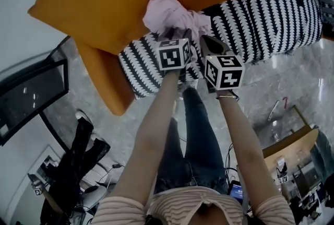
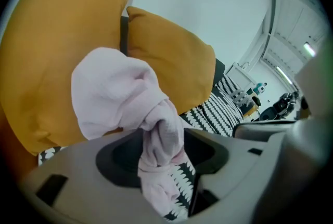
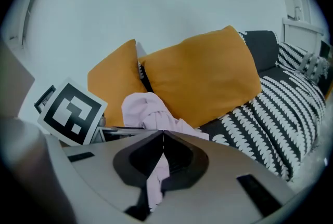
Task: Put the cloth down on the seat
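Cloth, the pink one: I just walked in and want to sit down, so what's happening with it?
A person holds the cloth bunched over the patterned seat, in front of the orange cushions, with a gripper in each hand. The right gripper is shut on a fold of it. The left gripper has its jaws apart, with cloth hanging between them. The cloth is not yet laid down.

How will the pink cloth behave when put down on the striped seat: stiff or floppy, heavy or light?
Probably floppy: the pink cloth bunches into twisted folds and hangs limp. Likely light: the right gripper holds it by one thin pinched strand. It should slump, not roll.
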Available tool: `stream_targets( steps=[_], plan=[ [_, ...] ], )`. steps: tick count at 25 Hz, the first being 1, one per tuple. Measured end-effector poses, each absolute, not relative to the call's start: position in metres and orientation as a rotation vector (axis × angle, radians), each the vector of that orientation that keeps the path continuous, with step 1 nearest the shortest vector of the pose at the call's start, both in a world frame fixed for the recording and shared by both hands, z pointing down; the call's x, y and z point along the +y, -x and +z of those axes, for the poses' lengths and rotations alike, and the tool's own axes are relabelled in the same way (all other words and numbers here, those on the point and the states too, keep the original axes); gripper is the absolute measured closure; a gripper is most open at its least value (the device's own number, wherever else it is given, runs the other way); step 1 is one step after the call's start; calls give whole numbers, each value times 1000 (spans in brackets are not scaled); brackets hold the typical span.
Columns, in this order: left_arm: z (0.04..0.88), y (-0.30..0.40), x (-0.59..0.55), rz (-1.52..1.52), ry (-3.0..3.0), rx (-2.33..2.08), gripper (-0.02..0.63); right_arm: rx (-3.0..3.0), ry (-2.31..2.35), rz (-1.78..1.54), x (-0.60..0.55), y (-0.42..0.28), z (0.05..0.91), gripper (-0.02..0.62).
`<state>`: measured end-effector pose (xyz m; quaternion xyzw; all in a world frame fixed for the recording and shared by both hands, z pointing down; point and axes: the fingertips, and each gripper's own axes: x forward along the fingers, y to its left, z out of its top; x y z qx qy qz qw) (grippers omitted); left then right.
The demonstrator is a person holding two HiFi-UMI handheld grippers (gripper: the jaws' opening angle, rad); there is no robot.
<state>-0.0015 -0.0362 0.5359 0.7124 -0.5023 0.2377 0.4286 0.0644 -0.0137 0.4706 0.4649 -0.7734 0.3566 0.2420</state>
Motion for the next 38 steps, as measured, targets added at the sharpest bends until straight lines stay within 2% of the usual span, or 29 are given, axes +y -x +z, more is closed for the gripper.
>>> stream_targets(
  steps=[8,14,21,24,29,38],
  plan=[
    [482,-31,0,535,-1869,-1298,382,-2188,-1327,936,21,-98,425,586],
    [438,-36,42,458,-1961,-1282,396,-2262,-1370,892,63,-98,387,586],
    [398,-33,78,419,-2052,-1294,467,-2327,-1408,845,101,-96,356,586],
    [377,-32,90,415,-2095,-1305,533,-2345,-1422,836,113,-97,341,586],
    [342,-30,113,383,-2151,-1308,591,-2387,-1450,811,133,-99,313,586],
    [279,-22,158,315,-2285,-1339,594,-2497,-1472,726,173,-96,264,588]
  ],
)
